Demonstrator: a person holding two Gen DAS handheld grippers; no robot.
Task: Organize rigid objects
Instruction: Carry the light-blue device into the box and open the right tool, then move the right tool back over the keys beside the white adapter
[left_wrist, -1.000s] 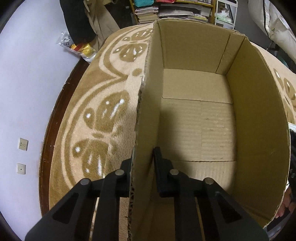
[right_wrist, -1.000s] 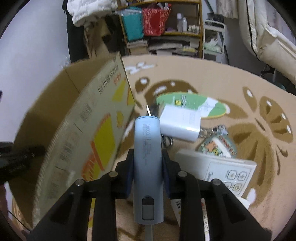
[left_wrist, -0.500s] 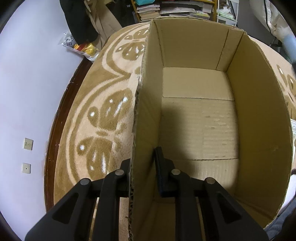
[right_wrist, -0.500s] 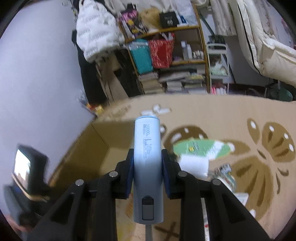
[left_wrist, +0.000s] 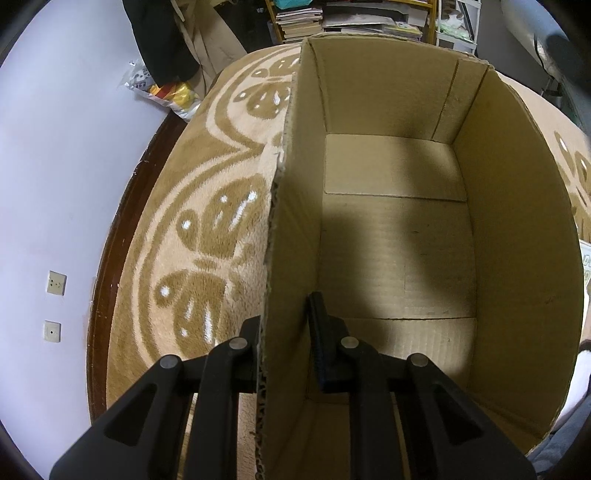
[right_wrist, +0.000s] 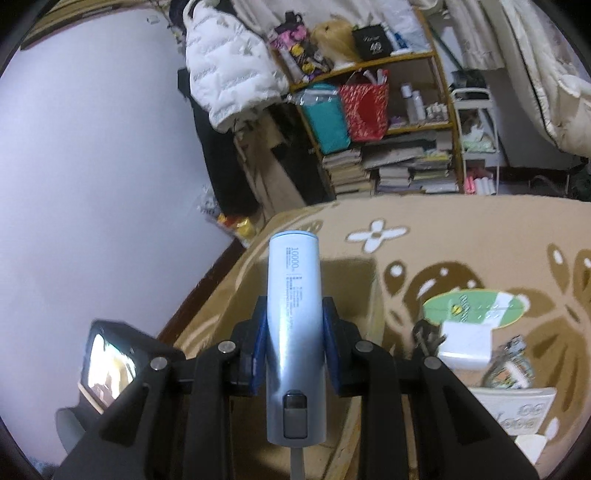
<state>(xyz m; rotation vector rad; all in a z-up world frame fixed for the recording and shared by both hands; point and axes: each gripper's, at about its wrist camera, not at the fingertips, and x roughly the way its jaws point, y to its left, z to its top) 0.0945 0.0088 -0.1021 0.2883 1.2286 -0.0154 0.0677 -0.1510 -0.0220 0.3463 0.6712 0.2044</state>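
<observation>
Pinching noted: left hand-held gripper (left_wrist: 282, 338) is closed on the left wall of the cardboard box (left_wrist: 517, 236), which stands on the carpet (left_wrist: 207, 221) | right hand-held gripper (right_wrist: 293, 341) is clamped on the blue power bank (right_wrist: 293, 314), held above the box | charger (right_wrist: 466, 345) and remote (right_wrist: 517, 406) lie on carpet at right.

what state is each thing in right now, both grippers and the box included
left gripper: fingers shut on the near wall of the box
brown cardboard box: upright, open-topped, nothing inside
right gripper: fingers shut on the power bank
pale blue cylindrical power bank: held off the rug
white square charger: lying on the rug
</observation>
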